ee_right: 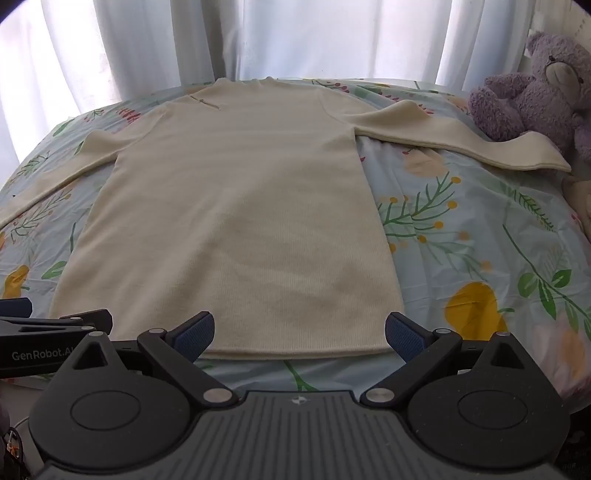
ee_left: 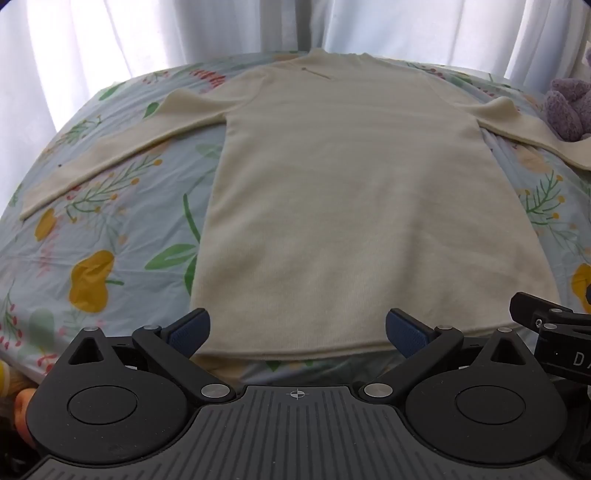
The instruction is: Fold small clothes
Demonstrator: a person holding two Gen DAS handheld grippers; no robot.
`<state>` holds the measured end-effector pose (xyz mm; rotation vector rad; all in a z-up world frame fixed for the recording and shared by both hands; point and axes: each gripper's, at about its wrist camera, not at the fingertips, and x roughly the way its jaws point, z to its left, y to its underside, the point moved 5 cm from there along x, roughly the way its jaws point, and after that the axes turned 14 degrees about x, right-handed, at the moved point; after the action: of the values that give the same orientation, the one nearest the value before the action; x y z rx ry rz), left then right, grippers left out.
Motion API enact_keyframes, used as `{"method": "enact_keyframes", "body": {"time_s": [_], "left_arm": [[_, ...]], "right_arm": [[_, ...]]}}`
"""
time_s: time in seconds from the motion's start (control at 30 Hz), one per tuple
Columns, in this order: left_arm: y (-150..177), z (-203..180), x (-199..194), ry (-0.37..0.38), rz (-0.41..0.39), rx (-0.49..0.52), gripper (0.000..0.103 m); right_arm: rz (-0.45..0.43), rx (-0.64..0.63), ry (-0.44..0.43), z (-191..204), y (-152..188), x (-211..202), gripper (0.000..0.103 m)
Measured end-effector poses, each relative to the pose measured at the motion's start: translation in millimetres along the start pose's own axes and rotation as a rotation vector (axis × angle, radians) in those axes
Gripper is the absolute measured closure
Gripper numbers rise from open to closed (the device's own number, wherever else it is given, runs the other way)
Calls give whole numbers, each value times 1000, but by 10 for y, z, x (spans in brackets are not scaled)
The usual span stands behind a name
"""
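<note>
The sweater (ee_left: pixel 332 206) lies flat and unfolded on the bed (ee_left: pixel 110 229), its hem just ahead of both tools. The left tool (ee_left: pixel 297 330) and right tool (ee_right: pixel 299 332) gape wide, holding nothing. All folding is left, I judge.

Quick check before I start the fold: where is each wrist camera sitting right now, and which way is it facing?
Left wrist: on the left gripper, jaws open, angled down at the hem of the cream sweater; the right gripper shows at its right edge.
Right wrist: on the right gripper, jaws open, at the hem's right half; the left gripper shows at its left.
Shared: sweater, floral bedsheet, curtains, purple teddy bear.
</note>
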<state>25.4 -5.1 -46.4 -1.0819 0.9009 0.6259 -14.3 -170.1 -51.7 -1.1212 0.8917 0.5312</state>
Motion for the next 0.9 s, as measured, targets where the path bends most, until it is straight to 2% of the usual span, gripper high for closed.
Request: {"method": "enact_keyframes", "body": {"time_s": [0.9], "left_arm": [[43,13,-10,11,9,5,0]], "right_arm": [[-2,5,3,-16,12,-19,4]]}}
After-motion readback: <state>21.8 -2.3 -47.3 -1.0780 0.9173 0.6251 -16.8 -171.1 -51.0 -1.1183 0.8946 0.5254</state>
